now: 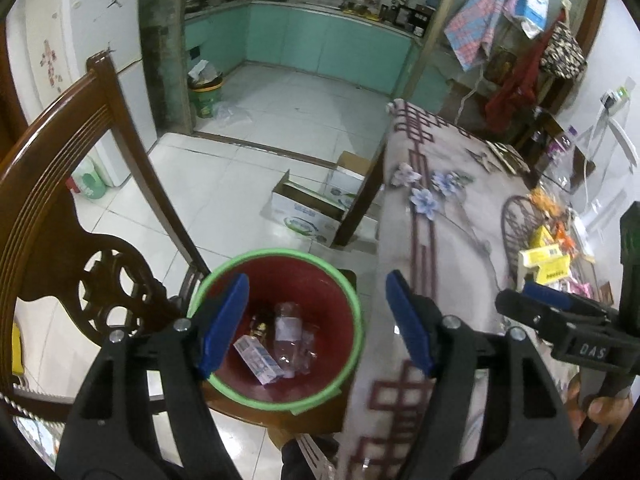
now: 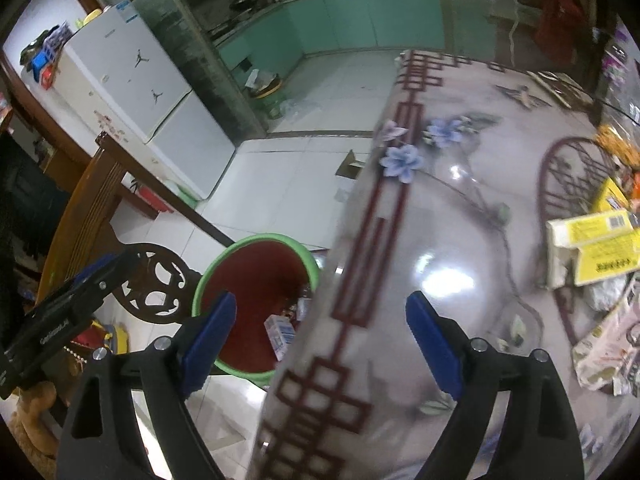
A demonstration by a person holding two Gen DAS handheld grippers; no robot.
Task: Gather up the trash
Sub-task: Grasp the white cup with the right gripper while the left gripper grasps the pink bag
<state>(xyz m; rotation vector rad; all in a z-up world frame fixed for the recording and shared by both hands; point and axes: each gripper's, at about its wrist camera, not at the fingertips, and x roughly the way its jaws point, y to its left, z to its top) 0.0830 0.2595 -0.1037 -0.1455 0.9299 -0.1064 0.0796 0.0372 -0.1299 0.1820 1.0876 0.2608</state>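
A red bucket with a green rim (image 1: 352, 292) stands on a wooden chair beside the table; it also shows in the right wrist view (image 2: 204, 284). Inside lie a clear plastic bottle (image 1: 288, 328) and a small white-blue carton (image 1: 258, 358), also seen in the right wrist view (image 2: 280, 334). My left gripper (image 1: 316, 322) is open and empty, right above the bucket. My right gripper (image 2: 322, 344) is open and empty, over the table edge. Yellow boxes (image 2: 600, 244) and crumpled wrappers (image 2: 608, 344) lie on the table's right side.
The table (image 2: 440, 220) has a glossy flower-patterned cover. A carved wooden chair back (image 1: 60, 208) stands left. Open cardboard boxes (image 1: 308, 208) lie on the tiled floor. A green bin (image 1: 206, 94) stands by the kitchen doorway. A white fridge (image 2: 132, 80) is at left.
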